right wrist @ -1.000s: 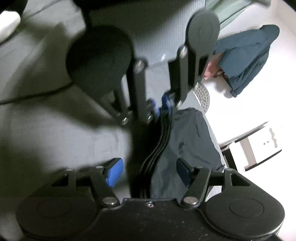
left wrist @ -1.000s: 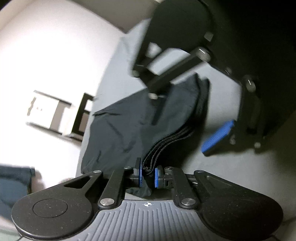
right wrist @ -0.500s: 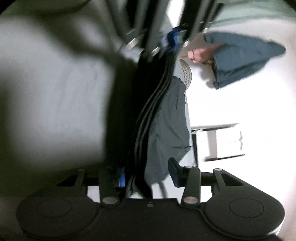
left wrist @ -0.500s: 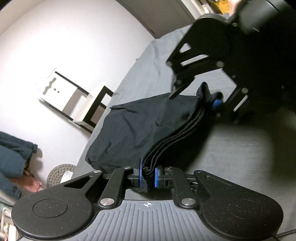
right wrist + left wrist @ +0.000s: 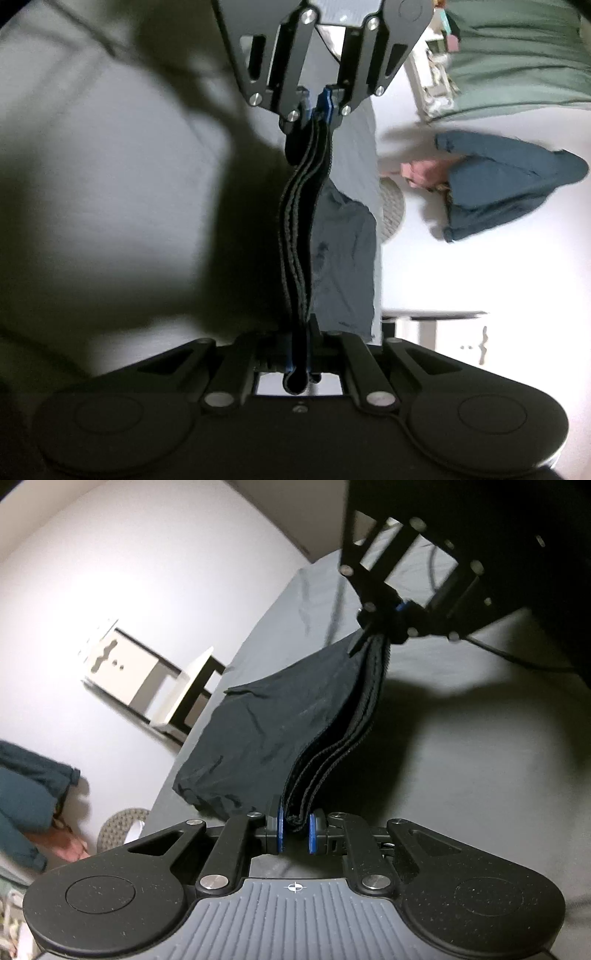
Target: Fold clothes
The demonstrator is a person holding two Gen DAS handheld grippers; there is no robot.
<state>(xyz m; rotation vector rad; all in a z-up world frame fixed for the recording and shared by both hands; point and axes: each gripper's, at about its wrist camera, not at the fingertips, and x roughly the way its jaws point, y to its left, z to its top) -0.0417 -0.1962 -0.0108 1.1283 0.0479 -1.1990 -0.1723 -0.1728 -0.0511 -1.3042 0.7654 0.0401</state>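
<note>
A dark pair of shorts [image 5: 280, 716] with a ribbed elastic waistband [image 5: 343, 731] hangs stretched between both grippers above the grey bed [image 5: 461, 757]. In the left wrist view, my left gripper [image 5: 295, 830] is shut on the near end of the waistband, and my right gripper [image 5: 391, 624] pinches the far end. In the right wrist view, my right gripper [image 5: 297, 354] is shut on the waistband [image 5: 295, 229], with my left gripper [image 5: 317, 107] facing it at the top. The shorts' fabric [image 5: 343, 258] droops to the right toward the bed's edge.
A white side table with a dark frame [image 5: 147, 679] stands by the wall beside the bed. A teal jacket [image 5: 498, 177] hangs on the wall above a round perforated object [image 5: 122, 823]. A black cable [image 5: 517, 661] lies across the sheet [image 5: 110, 221].
My right gripper was open a second ago; it moved onto the far end of the waistband and shut. The waistband is now pulled straighter and lifted between both grippers.
</note>
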